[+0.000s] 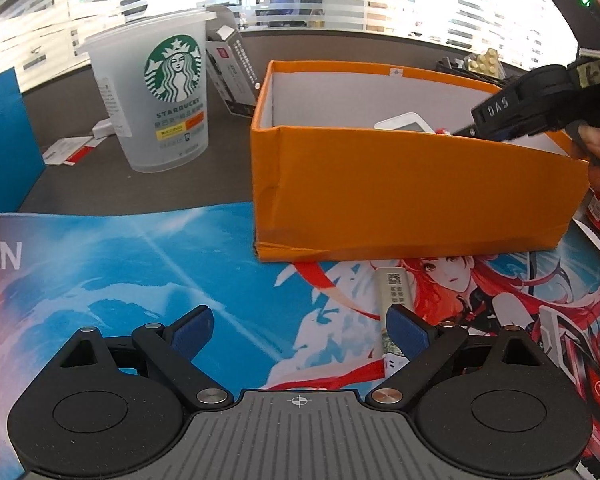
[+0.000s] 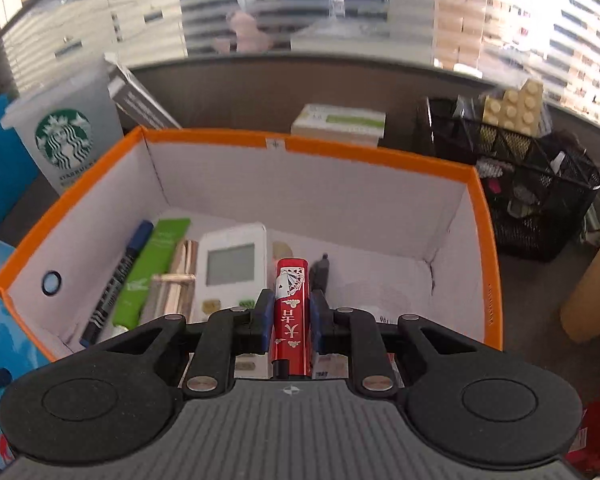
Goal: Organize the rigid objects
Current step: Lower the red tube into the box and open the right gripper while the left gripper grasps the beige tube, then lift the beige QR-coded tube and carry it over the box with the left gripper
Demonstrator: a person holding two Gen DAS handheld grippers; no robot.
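Note:
An orange box (image 1: 380,184) with a white inside stands on the printed desk mat (image 1: 140,280). My right gripper (image 2: 290,314) is shut on a red lighter (image 2: 291,304) and holds it over the box (image 2: 260,142), above its front part. It also shows in the left wrist view (image 1: 500,114) at the box's right rim. Inside the box lie a blue marker (image 2: 118,280), a green tube (image 2: 152,268), a white device with a screen (image 2: 232,268) and a dark pen (image 2: 320,270). My left gripper (image 1: 300,328) is open and empty above the mat. A white labelled stick (image 1: 394,292) lies by its right finger.
A Starbucks cup (image 1: 160,100) stands left of the box, with a dark carton (image 1: 232,72) behind it. A black mesh organiser (image 2: 528,176) and a brown paper cup (image 2: 592,288) stand right of the box. A green-white packet (image 2: 340,124) lies behind it.

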